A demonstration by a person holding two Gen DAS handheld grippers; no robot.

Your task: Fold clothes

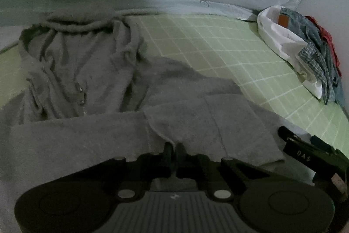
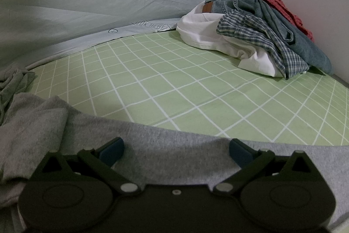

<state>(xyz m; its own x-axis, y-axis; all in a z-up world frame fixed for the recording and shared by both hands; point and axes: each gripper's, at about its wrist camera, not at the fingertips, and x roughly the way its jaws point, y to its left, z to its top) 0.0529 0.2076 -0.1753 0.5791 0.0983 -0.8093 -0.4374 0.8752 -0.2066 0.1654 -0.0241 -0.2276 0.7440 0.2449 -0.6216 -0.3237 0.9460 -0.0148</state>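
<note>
A grey hoodie lies spread on the green checked sheet, hood and drawstrings at the far left, a folded part across the front. My left gripper is shut, its tips pinching an edge of that folded grey fabric. In the right wrist view the same grey hoodie lies under my right gripper, which stands open with its blue pads wide apart over the cloth and not pressing it. The right gripper also shows at the hoodie's right edge in the left wrist view.
A pile of clothes, white, checked, denim and red, sits at the far right by the wall; the same pile appears in the left view. A pale blue sheet with carrot prints rises behind. Bare green checked sheet lies between.
</note>
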